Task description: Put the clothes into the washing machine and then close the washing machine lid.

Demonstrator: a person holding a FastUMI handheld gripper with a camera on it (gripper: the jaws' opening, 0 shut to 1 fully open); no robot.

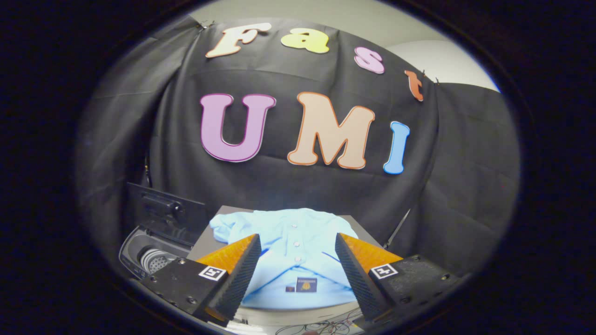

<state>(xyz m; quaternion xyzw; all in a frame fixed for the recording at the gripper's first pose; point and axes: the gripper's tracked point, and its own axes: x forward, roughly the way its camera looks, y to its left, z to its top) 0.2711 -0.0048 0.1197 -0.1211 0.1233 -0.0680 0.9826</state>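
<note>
Gripper view: buttoned pale-blue shirt (293, 253) spread flat between parted tongs (297, 246).

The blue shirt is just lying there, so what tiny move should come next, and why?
Probably lower the hand-held gripper onto the light blue shirt and close. Its fingers stand open with the shirt between and beyond them, lying flat on the table, while the washing machine waits with its lid up.

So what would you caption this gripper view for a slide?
Open gripper poised over a light blue shirt on the table, with the washing machine lid raised beside it.
</note>
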